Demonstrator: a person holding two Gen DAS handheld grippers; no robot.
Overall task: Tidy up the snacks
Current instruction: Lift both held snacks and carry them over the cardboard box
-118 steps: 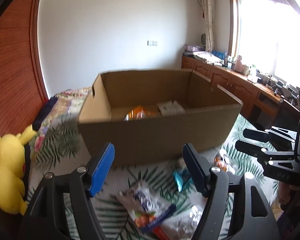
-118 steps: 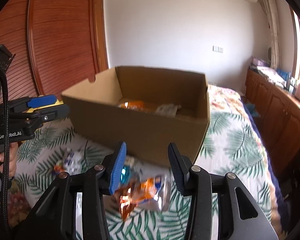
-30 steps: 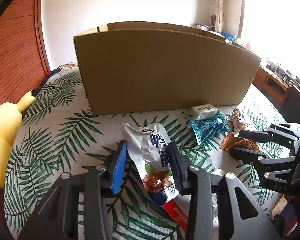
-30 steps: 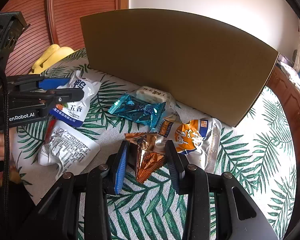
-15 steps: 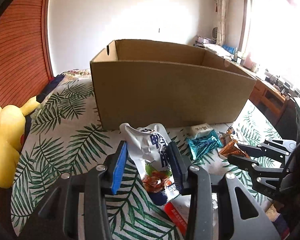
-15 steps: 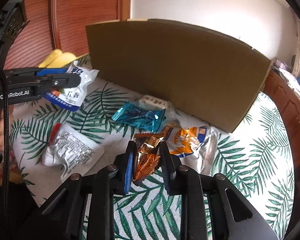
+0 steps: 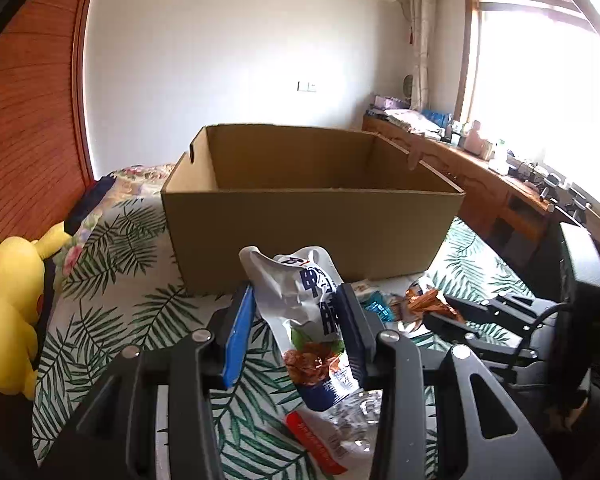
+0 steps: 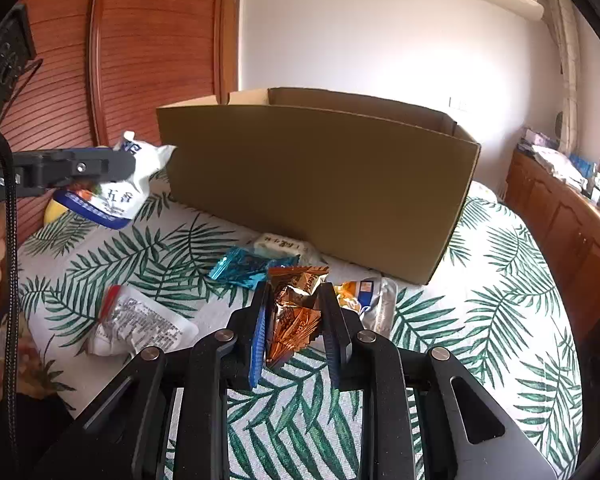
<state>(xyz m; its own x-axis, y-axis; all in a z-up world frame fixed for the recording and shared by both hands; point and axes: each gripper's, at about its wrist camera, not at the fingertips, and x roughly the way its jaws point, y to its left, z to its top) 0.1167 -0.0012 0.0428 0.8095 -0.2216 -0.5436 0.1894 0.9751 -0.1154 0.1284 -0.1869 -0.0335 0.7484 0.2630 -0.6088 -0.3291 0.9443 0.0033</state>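
Observation:
My left gripper (image 7: pixel 296 328) is shut on a white and blue snack bag (image 7: pixel 304 312) and holds it above the bed, in front of the open cardboard box (image 7: pixel 312 232). The same bag (image 8: pixel 130 184) shows at the left of the right wrist view. My right gripper (image 8: pixel 294 320) is shut on a copper foil snack packet (image 8: pixel 296 304), lifted just above the bed near the box (image 8: pixel 316 176).
On the leaf-print bedspread (image 8: pixel 480 300) lie a teal packet (image 8: pixel 246 266), a white bar (image 8: pixel 278 245), an orange and white pouch (image 8: pixel 368 296) and a clear bag with red edge (image 8: pixel 136 322). A yellow plush toy (image 7: pixel 8 304) sits at the left.
Both grippers have risen with their snacks, so the box's open top now shows. The right gripper closed on the copper packet and lifted it.

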